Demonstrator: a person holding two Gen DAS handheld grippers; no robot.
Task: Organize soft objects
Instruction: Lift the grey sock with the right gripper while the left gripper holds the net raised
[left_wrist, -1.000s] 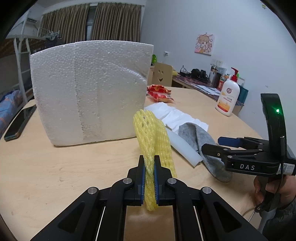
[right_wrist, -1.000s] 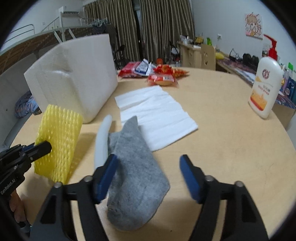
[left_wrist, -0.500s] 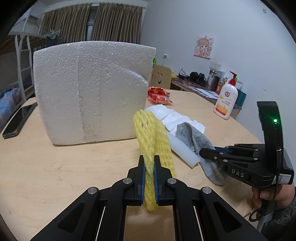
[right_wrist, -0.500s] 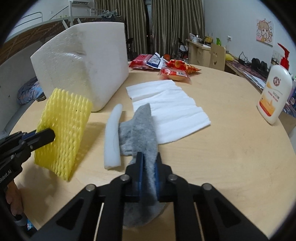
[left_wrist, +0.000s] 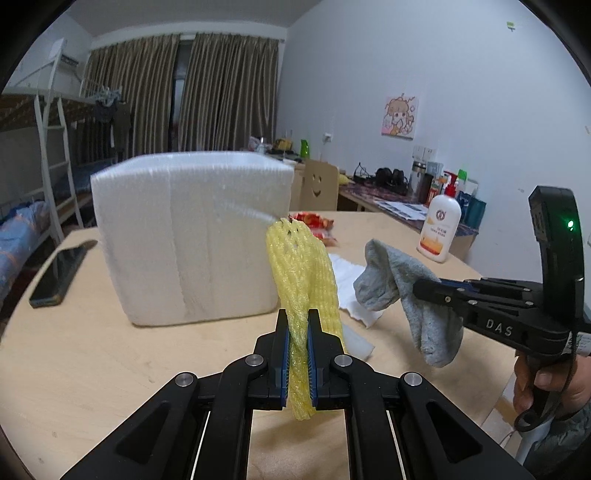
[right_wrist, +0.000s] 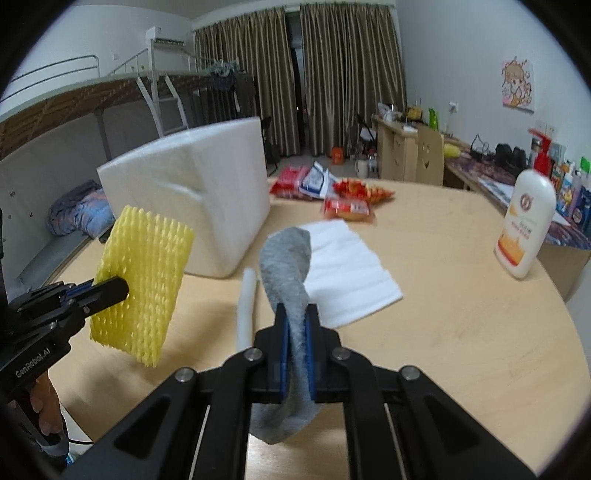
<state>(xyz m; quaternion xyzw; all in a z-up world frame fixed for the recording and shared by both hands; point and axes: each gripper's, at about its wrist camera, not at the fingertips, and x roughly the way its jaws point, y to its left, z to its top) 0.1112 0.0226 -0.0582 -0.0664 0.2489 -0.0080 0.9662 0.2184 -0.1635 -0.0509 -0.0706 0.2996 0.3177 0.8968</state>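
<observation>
My left gripper (left_wrist: 297, 328) is shut on a yellow foam net sleeve (left_wrist: 301, 266), held upright above the table; from the right wrist view the same sleeve (right_wrist: 144, 280) hangs at the left in the left gripper (right_wrist: 110, 290). My right gripper (right_wrist: 296, 325) is shut on a grey sock (right_wrist: 286, 258), lifted off the table; in the left wrist view that sock (left_wrist: 402, 284) droops from the right gripper (left_wrist: 424, 286). A big white foam box (left_wrist: 188, 236) stands behind. A white foam tube (right_wrist: 246, 302) and a white foam sheet (right_wrist: 343, 273) lie on the table.
A lotion pump bottle (right_wrist: 526, 229) stands at the right edge of the round wooden table (right_wrist: 461, 332). Snack packets (right_wrist: 332, 192) lie at the far side. A phone (left_wrist: 59, 273) lies left of the foam box. A hand (left_wrist: 543, 384) holds the right gripper's handle.
The right gripper's jaws closed on the grey sock and lifted it off the table. Both grippers have risen, so the yellow sleeve hangs higher too.
</observation>
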